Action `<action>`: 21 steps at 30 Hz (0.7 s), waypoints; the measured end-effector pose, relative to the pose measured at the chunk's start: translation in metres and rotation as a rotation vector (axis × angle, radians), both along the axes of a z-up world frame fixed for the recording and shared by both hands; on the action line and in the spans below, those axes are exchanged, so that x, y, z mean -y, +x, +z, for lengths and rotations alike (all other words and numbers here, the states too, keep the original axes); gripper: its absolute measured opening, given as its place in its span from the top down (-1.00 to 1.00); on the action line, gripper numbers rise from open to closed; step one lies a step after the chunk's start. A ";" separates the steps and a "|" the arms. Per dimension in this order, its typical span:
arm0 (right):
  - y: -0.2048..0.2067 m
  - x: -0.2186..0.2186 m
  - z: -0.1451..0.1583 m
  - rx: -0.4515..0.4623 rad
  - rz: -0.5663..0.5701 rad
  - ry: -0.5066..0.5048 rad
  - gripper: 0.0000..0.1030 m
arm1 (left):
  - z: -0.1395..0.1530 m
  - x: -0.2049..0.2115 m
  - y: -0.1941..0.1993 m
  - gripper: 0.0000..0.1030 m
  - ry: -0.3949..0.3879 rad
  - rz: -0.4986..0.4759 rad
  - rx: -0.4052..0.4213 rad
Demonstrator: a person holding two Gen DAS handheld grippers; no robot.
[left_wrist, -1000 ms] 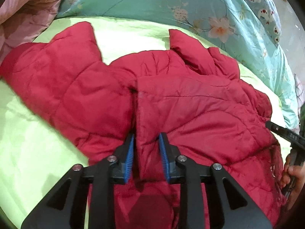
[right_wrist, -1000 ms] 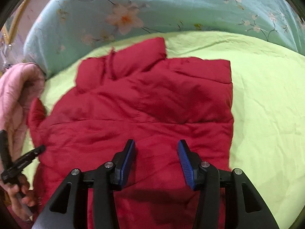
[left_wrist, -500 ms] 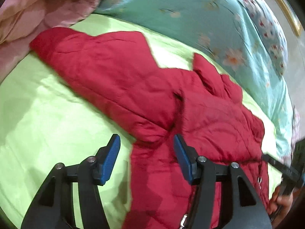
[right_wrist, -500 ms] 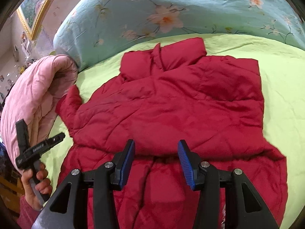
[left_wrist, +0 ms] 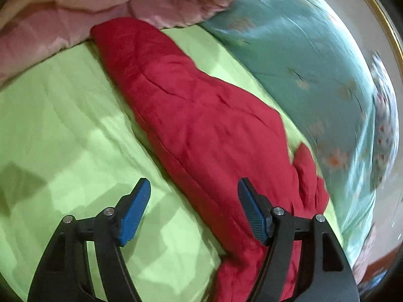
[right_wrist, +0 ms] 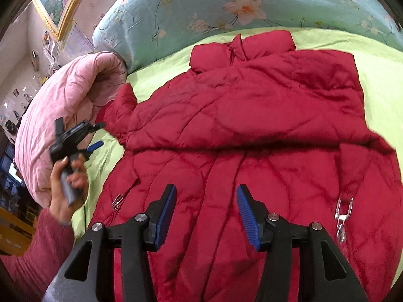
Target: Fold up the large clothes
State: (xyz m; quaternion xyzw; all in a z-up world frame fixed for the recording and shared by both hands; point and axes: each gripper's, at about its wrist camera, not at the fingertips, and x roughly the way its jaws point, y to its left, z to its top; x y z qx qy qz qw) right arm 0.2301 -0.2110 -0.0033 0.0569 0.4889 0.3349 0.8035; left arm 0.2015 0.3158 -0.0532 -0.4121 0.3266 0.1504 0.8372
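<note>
A red quilted jacket [right_wrist: 252,100] lies spread on the green sheet [right_wrist: 377,75], collar at the far end, with one sleeve folded across its chest. In the left wrist view its other sleeve [left_wrist: 189,115] runs from the upper left down to the lower right. My left gripper [left_wrist: 193,183] hovers over that sleeve's near edge; its jaws are opening and nothing is between the pads. A hand holds it [right_wrist: 97,136] at the jacket's left side. My right gripper [right_wrist: 207,188] stands open above the jacket's lower front, jaws widening slightly, gripping nothing.
A pink quilt [right_wrist: 63,105] is bunched at the left, touching the sleeve's end [left_wrist: 113,30]. A teal floral duvet [right_wrist: 226,5] lines the far side. Metal zip pulls [right_wrist: 342,211] lie on the jacket's hem. Bare green sheet [left_wrist: 63,125] spreads left of the sleeve.
My left gripper let go of the jacket's front fold, opened wide and swung left over the outstretched sleeve. My right gripper drew back, so more of the jacket shows.
</note>
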 end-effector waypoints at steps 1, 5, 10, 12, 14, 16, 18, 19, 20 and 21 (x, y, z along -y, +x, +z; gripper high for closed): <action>-0.002 0.000 -0.001 -0.006 0.001 0.001 -0.02 | -0.004 -0.007 0.004 -0.38 -0.022 0.011 0.002; -0.009 0.002 -0.004 -0.022 0.007 -0.001 -0.02 | -0.013 -0.026 0.017 -0.38 -0.048 0.048 0.009; -0.009 0.004 -0.007 -0.031 -0.001 -0.007 -0.02 | -0.030 -0.047 0.035 -0.38 -0.092 0.082 0.001; -0.009 0.003 -0.008 -0.033 -0.002 -0.010 -0.02 | -0.033 -0.056 0.036 -0.38 -0.110 0.104 0.024; -0.010 0.002 -0.007 -0.033 0.003 -0.008 -0.02 | -0.036 -0.065 0.036 -0.38 -0.141 0.131 0.051; -0.011 0.002 -0.008 -0.028 0.009 -0.015 -0.02 | -0.038 -0.076 0.036 -0.38 -0.187 0.164 0.081; -0.010 0.004 -0.011 -0.038 0.004 -0.024 -0.02 | -0.038 -0.083 0.038 -0.38 -0.194 0.181 0.088; -0.009 0.005 -0.012 -0.042 -0.001 -0.024 -0.02 | -0.037 -0.084 0.039 -0.37 -0.179 0.184 0.087; -0.009 0.006 -0.013 -0.043 -0.005 -0.027 -0.02 | -0.035 -0.084 0.040 -0.35 -0.160 0.185 0.086; -0.010 0.007 -0.013 -0.043 -0.008 -0.030 -0.02 | -0.033 -0.084 0.042 -0.24 -0.141 0.184 0.083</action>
